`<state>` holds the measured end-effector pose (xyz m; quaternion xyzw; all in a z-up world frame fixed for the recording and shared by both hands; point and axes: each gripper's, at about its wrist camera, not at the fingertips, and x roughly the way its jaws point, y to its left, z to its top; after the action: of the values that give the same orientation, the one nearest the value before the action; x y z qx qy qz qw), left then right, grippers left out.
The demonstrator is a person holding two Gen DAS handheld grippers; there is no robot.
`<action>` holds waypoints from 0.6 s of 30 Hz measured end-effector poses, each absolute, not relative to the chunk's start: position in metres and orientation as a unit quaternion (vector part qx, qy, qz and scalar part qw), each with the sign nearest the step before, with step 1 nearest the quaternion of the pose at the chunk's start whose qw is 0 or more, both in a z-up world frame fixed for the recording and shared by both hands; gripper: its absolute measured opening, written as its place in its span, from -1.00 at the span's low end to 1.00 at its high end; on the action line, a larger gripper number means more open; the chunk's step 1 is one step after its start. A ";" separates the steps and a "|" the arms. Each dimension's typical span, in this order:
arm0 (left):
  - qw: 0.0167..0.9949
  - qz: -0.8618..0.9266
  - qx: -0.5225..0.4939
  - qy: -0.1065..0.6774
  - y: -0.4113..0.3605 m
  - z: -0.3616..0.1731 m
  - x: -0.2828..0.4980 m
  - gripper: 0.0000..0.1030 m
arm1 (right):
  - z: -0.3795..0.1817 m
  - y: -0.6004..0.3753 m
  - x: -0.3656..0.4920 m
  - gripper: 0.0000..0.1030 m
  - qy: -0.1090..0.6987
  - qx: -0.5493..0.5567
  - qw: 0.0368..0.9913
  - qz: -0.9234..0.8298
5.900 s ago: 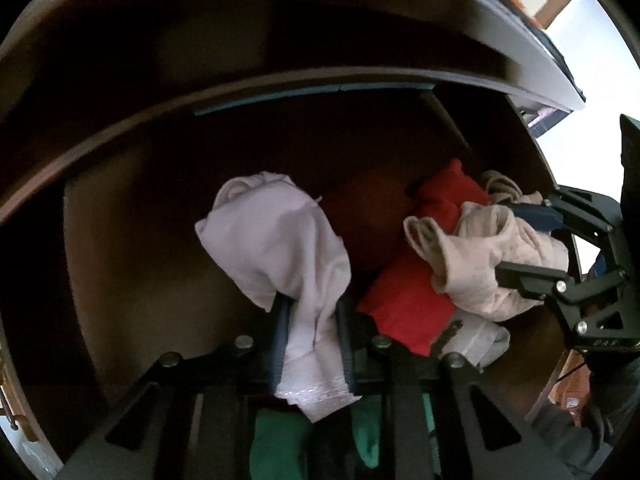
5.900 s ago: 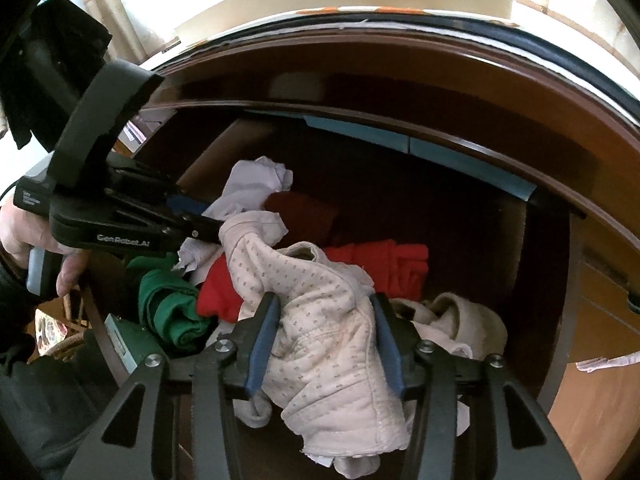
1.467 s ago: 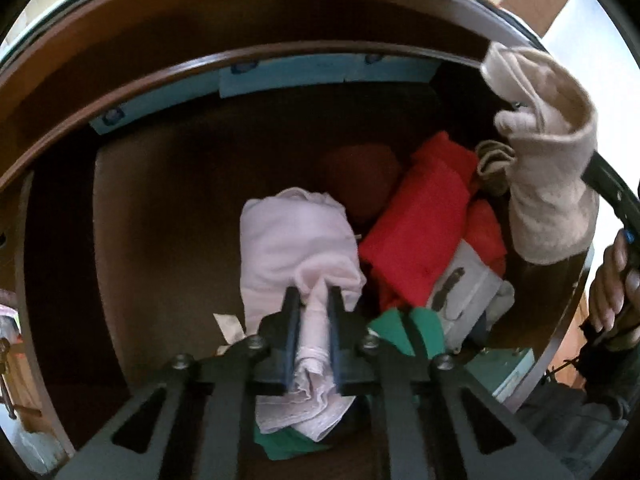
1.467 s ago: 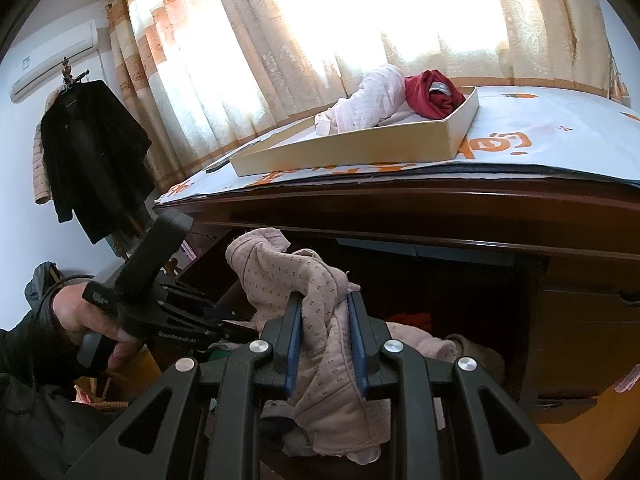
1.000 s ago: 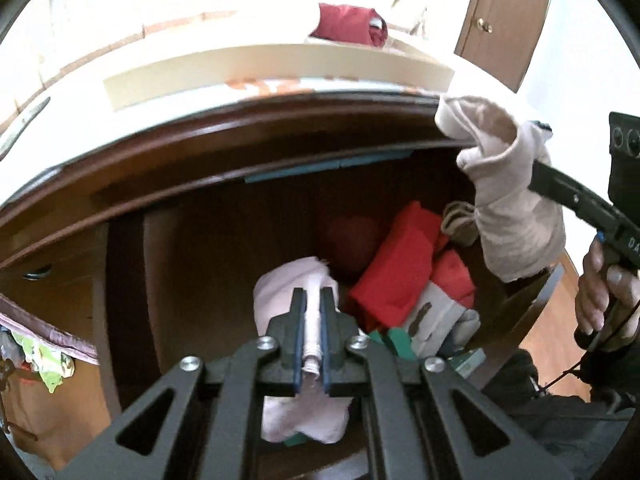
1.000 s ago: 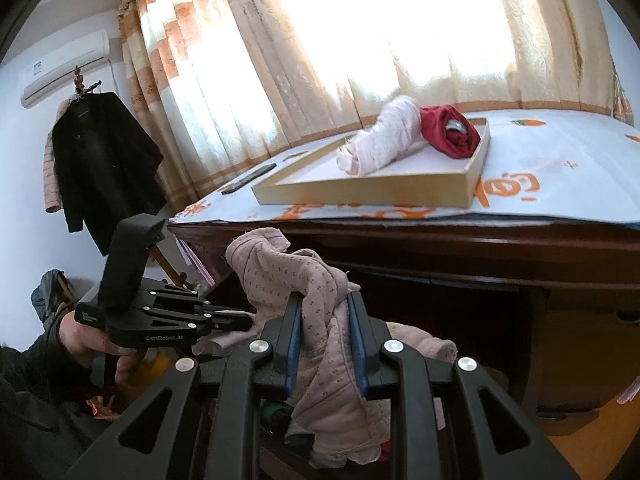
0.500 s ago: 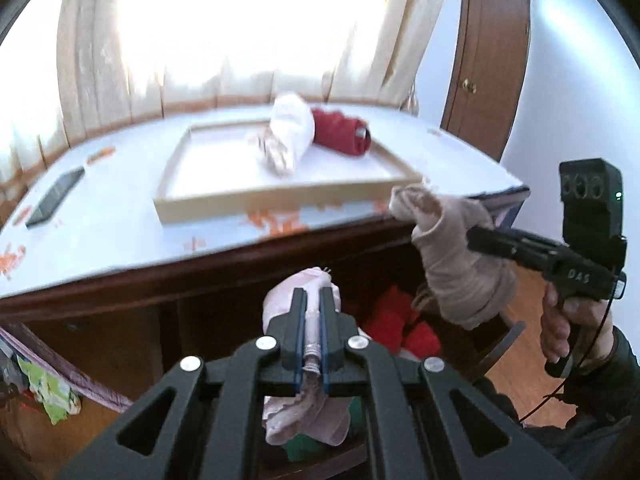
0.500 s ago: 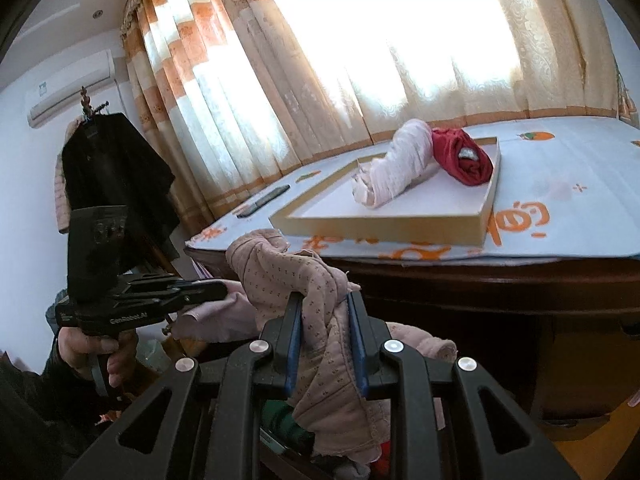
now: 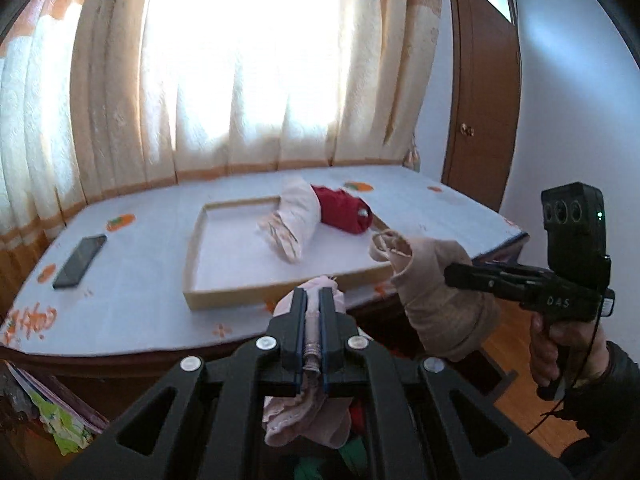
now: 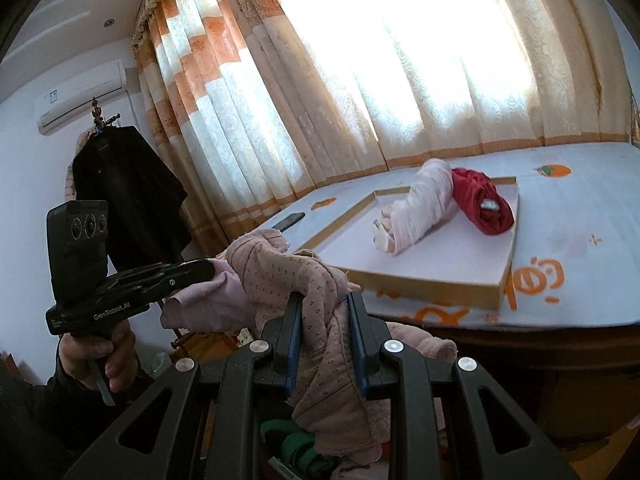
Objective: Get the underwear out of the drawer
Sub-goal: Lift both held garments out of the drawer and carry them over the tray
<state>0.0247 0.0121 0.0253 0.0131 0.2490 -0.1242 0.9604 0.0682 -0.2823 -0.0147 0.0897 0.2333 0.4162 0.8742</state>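
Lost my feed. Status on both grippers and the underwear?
Left gripper shut on pink underwear. Right gripper shut on dotted underwear. Tray ahead, nothing between.

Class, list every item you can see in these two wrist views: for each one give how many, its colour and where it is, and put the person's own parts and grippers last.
Tray: one, tan rim, on the table top.
Rolled garment: one, pale pink, in the tray.
Red garment: one, in the tray, touching the pink roll.
Phone: one, dark, lying on the table cover left of the tray.
Table cover: one, white with orange prints.
Curtains: cream and orange, behind the table.
Door: one, brown, at right.
Black coat: one, hanging at left.
Air conditioner: one, white, on the wall.
Pink underwear: one, in the left gripper, fingers shut on it.
Dotted beige underwear: one, in the right gripper.
Hands: two, each holding a black gripper handle.
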 end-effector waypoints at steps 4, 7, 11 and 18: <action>0.964 -0.116 0.016 0.237 0.016 0.033 0.033 -0.95 | -0.006 -0.279 0.077 -0.54 0.230 0.095 0.874 0.418; 0.966 -0.112 0.019 0.233 0.018 0.036 0.039 -0.95 | 0.000 -0.276 0.084 -0.54 0.231 0.097 0.874 0.417; 0.967 -0.107 0.024 0.230 0.021 0.039 0.049 -0.95 | 0.004 -0.273 0.096 -0.54 0.236 0.107 0.871 0.417; 0.971 -0.094 0.035 0.219 0.027 0.048 0.063 -0.95 | 0.012 -0.265 0.113 -0.54 0.239 0.108 0.872 0.412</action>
<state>0.0635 0.0271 0.0478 0.0348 0.2188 -0.0940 0.9706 0.1126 -0.2652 0.0124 0.1077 0.2391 0.4125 0.8724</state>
